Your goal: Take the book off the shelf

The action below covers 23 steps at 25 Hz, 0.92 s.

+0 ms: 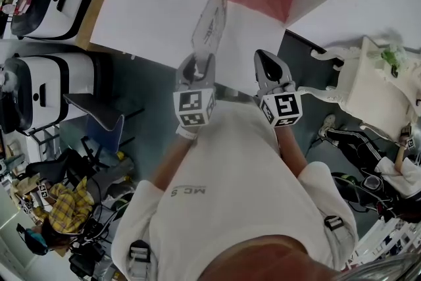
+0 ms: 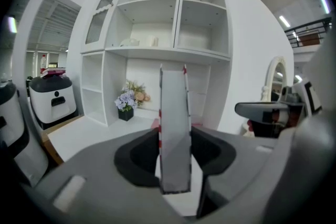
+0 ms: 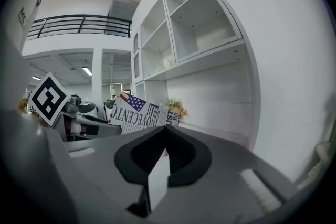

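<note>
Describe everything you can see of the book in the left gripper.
The book is thin, with a pale cover printed with a flag and black lettering, and red showing along its edges. The left gripper clamps its near end. It stands edge-on between the jaws, pointing towards the white shelf unit.

The person wears a white short-sleeved T-shirt (image 1: 230, 161) with small grey lettering; the grey left gripper (image 1: 199, 62) and grey right gripper (image 1: 268, 59) each carry a black-and-white marker cube (image 1: 194, 108).

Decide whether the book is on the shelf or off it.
Off it. The left gripper is shut on the book, holding it out in front of the shelf, clear of its compartments.
</note>
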Motion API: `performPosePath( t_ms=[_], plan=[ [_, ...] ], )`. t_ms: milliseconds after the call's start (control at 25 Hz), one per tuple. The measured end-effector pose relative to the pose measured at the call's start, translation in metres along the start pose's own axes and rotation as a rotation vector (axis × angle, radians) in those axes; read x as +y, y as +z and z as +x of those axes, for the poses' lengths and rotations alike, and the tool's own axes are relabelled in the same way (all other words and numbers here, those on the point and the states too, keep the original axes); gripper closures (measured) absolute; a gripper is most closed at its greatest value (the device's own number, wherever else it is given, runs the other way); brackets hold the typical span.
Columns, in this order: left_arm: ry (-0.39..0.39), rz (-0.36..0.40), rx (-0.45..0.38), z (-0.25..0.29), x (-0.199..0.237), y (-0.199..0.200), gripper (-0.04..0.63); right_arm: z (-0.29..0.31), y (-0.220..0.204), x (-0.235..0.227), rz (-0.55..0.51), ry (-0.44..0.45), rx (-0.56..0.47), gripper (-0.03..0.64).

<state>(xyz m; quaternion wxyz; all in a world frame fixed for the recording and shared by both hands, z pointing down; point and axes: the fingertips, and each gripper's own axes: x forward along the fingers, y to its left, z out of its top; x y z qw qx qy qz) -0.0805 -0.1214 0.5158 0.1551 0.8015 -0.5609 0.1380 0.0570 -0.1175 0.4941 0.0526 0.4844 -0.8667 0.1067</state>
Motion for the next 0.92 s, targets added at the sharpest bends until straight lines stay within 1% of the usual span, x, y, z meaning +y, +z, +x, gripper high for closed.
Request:
performPosePath(
  t_ms=[240, 400, 600, 760, 920],
  plan=[
    [0.005, -0.005, 0.003, -0.004, 0.001, -0.001, 0.426, -0.001, 0.0, 0.003, -0.007, 0.01, 0.001, 0.618],
    [0.008, -0.011, 0.003, -0.004, 0.012, -0.004, 0.426, 0.007, 0.0, 0.013, -0.038, 0.031, 0.006, 0.618],
    [0.008, -0.015, -0.003, -0.008, 0.015, -0.003, 0.426, 0.006, 0.005, 0.018, -0.06, 0.07, 0.007, 0.618],
    [0.009, -0.014, -0.006, -0.009, 0.018, -0.004, 0.426, 0.008, 0.011, 0.024, -0.096, 0.081, -0.01, 0.618],
    [0.009, -0.011, -0.013, -0.006, 0.018, -0.002, 0.426, 0.012, 0.015, 0.029, -0.065, 0.109, -0.027, 0.618]
  ],
)
